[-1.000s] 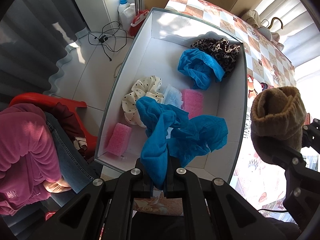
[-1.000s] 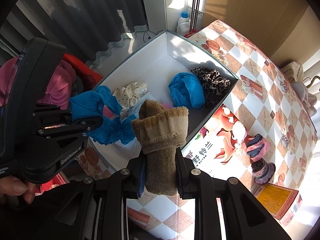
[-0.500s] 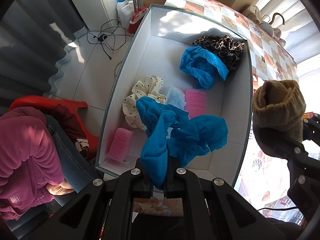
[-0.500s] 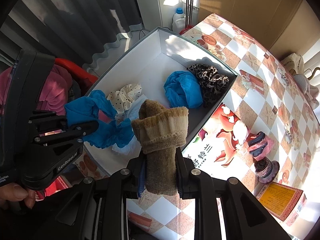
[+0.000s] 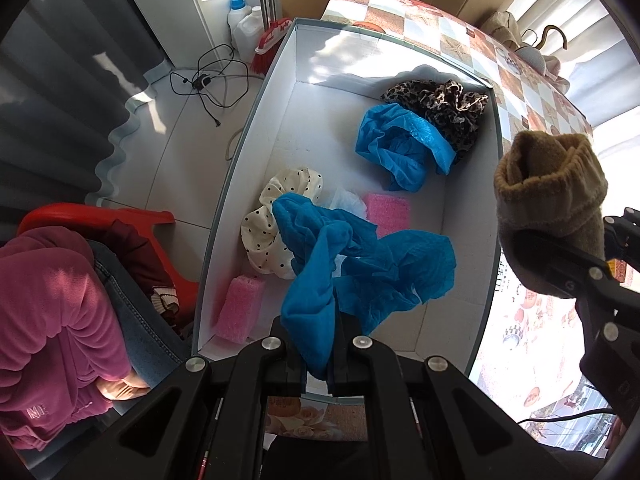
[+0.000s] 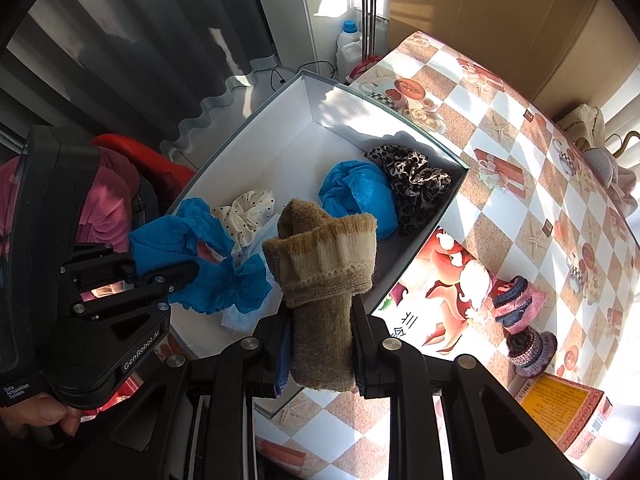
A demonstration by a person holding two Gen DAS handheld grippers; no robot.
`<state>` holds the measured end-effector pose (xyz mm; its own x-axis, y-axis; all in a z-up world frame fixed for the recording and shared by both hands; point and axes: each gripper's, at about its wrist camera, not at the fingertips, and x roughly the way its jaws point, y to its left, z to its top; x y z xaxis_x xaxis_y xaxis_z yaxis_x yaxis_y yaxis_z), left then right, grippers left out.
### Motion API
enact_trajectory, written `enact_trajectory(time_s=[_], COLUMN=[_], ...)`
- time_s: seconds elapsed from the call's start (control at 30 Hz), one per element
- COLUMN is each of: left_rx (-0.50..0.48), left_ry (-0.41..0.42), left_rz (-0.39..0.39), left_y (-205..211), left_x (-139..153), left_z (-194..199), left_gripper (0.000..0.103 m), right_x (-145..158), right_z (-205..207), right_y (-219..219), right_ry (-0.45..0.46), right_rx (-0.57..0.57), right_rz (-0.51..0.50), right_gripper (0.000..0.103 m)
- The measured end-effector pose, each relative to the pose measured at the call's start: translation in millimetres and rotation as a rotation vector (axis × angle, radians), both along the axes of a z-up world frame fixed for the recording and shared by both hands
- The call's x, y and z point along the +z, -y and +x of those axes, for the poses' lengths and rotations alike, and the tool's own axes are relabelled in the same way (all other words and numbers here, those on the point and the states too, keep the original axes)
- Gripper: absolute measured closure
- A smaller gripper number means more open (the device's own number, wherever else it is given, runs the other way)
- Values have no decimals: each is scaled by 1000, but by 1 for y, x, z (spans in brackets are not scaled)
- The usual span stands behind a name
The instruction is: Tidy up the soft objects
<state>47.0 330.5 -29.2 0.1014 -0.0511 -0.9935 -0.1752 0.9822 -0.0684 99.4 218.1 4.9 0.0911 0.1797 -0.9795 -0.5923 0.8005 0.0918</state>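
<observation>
1. Soft objects lie in and around one white box (image 5: 256, 128); all positions below refer to this box.
2. Left gripper (image 5: 316, 354): jaws clamped on one blue fabric piece (image 5: 360, 268), held above the box's near end.
3. Right gripper (image 6: 320, 344): jaws pressed on one brown knit sock (image 6: 324, 264), held over the box's right wall.
4. Inside the box, counted: one crumpled blue cover (image 5: 400, 148), one leopard-print scrunchie (image 5: 444, 104), one polka-dot scrunchie (image 5: 276, 216), two pink sponges (image 5: 240, 308).
5. Outside the box, on the checkered tablecloth (image 6: 500, 128) to its right: two striped knit items (image 6: 520, 304).
</observation>
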Motion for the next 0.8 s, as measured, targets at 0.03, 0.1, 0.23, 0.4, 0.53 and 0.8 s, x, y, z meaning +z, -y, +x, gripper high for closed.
enact_trajectory(time_s=[0.03, 0.1, 0.23, 0.4, 0.53, 0.8], left_rx=[0, 0, 3, 4, 15, 23], left_ry=[1, 2, 6, 9, 4, 1], left_rz=[-1, -2, 0, 6, 1, 2], left_y=[0, 0, -2, -3, -5, -5], left_x=[0, 0, 1, 1, 0, -1], left_z=[1, 1, 4, 4, 3, 2], left_gripper=[96, 96, 96, 96, 96, 96], right_x=[0, 1, 1, 1, -1, -2], right_z=[1, 4, 7, 9, 10, 11], right_y=[-1, -4, -9, -11, -11, -13], right_ry=[1, 3, 6, -1, -6, -9], right_rx=[0, 1, 6, 1, 3, 16], right_rz=[0, -1, -2, -3, -6, -8], right_gripper=[78, 78, 78, 78, 78, 78])
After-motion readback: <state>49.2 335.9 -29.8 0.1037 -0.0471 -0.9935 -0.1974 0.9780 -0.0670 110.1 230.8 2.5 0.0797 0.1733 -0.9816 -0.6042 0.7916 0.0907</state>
